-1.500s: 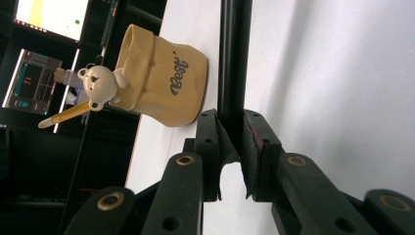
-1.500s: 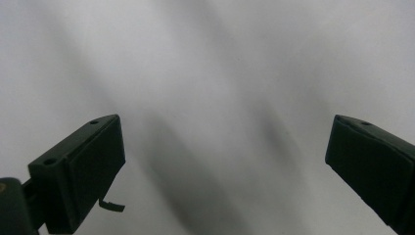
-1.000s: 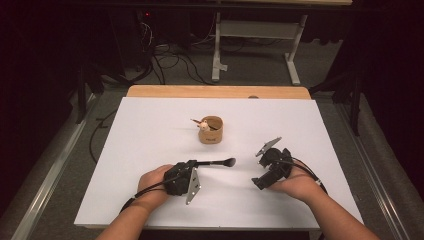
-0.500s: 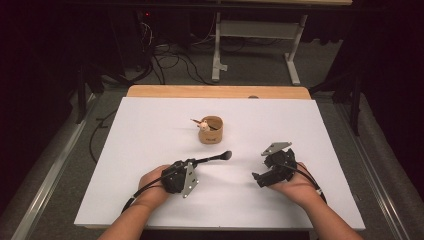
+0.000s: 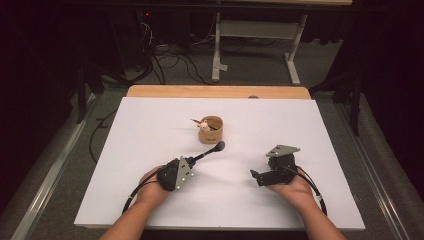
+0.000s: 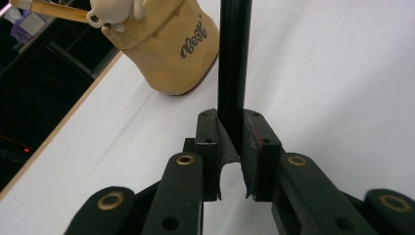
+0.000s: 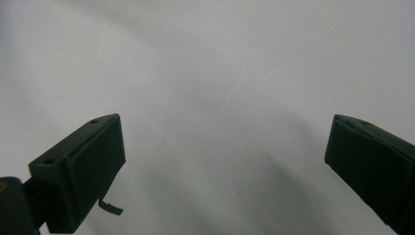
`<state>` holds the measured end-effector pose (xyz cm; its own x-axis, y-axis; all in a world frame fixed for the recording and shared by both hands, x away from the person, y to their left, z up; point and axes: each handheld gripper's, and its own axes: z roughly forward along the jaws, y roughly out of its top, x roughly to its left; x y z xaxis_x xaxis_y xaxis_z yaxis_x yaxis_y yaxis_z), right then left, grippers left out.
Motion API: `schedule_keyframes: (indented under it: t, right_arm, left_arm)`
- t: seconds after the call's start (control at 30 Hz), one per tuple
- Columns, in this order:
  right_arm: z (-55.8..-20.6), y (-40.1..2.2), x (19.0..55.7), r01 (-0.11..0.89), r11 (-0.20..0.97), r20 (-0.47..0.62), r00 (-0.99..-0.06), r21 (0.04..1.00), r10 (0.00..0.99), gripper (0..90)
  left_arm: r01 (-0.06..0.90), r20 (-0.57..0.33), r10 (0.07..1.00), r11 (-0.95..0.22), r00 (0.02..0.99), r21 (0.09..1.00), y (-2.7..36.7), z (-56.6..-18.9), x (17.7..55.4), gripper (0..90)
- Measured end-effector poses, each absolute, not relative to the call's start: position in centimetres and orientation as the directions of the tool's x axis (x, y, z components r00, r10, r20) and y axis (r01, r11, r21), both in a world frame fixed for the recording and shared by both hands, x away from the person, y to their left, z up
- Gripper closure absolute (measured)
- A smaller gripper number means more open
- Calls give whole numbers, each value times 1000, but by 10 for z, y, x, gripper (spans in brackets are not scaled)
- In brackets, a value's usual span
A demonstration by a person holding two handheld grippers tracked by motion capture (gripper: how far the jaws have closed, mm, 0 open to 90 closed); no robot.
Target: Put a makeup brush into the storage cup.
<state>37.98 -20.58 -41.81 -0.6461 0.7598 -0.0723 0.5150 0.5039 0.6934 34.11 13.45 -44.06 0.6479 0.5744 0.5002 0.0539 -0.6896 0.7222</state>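
Black spoon (image 5: 210,152) carried toward the tan cup (image 5: 212,130), still short of it.
Left gripper (image 6: 230,142) pinched the handle, spoon head just beside the cup; next it needed lifting over the rim. Right gripper (image 5: 256,176) sat spread, empty. Versus a second earlier, the spoon pointed more at the cup and the right gripper had sunk lower.

The high view looks forward and down over the whole white table (image 5: 150,150). The left gripper view sits low and close, facing the tan cup (image 6: 171,54) at its upper left, which stands mid-frame from above (image 5: 212,130). The right gripper view faces bare tabletop closely.
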Motion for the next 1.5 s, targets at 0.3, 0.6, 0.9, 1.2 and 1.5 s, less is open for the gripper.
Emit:
schedule_keyframes:
  t: [0.3, 0.6, 0.9, 1.2, 1.5]
  right_arm:
    - [-420, -216, 376, 506, 394, -10, -605, 767, 796, 35]
    - [-424, -221, 368, 483, 384, -28, -594, 787, 804, 35]
    - [-426, -220, 367, 464, 379, -37, -593, 801, 804, 34]
    - [-426, -219, 366, 455, 374, -41, -589, 808, 807, 43]
    - [-425, -219, 364, 439, 379, -52, -596, 815, 801, 44]
  left_arm:
    - [96, 426, 612, -637, 666, 765, 137, -440, 344, 786]
    - [188, 265, 678, -517, 685, 835, 145, -439, 352, 786]
    - [257, 124, 714, -400, 689, 880, 152, -439, 357, 787]
    - [299, 25, 727, -313, 686, 901, 159, -439, 359, 787]
    - [320, -55, 705, -250, 707, 914, 158, -436, 359, 787]
